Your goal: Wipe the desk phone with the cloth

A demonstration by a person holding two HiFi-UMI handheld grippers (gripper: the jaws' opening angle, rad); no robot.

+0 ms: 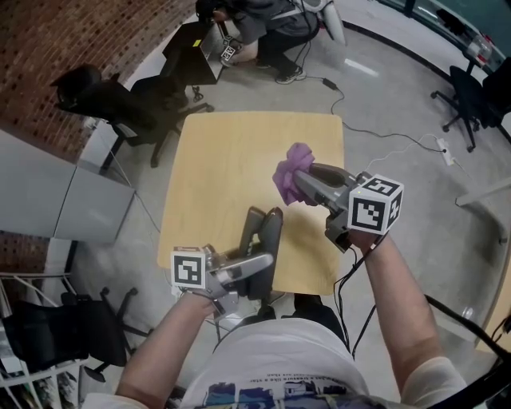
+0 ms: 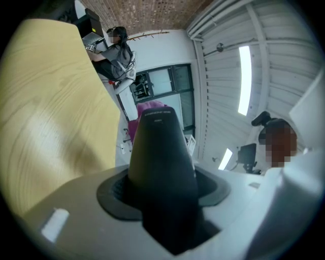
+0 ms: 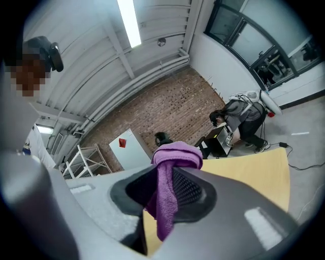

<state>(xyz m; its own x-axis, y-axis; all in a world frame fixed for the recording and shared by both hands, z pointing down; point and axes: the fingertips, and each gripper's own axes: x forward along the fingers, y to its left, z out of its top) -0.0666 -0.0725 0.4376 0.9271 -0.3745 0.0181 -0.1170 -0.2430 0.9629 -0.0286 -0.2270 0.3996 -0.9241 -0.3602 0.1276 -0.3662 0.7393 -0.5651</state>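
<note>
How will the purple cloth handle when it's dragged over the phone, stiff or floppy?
Probably floppy: the cloth folds over the right gripper's shut jaws and a tail hangs limp. Its fuzzy pile looks grippy, so it should drag rather than slide. Likely light; it bunches small.

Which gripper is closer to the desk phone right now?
Left. The left gripper grips the desk phone; the right gripper, holding the purple cloth, is apart from it, farther out.

handset [image 2: 161,162]: lower end hidden | cloth [image 1: 286,174]: part hidden | far person [image 1: 271,20]: cropped
</note>
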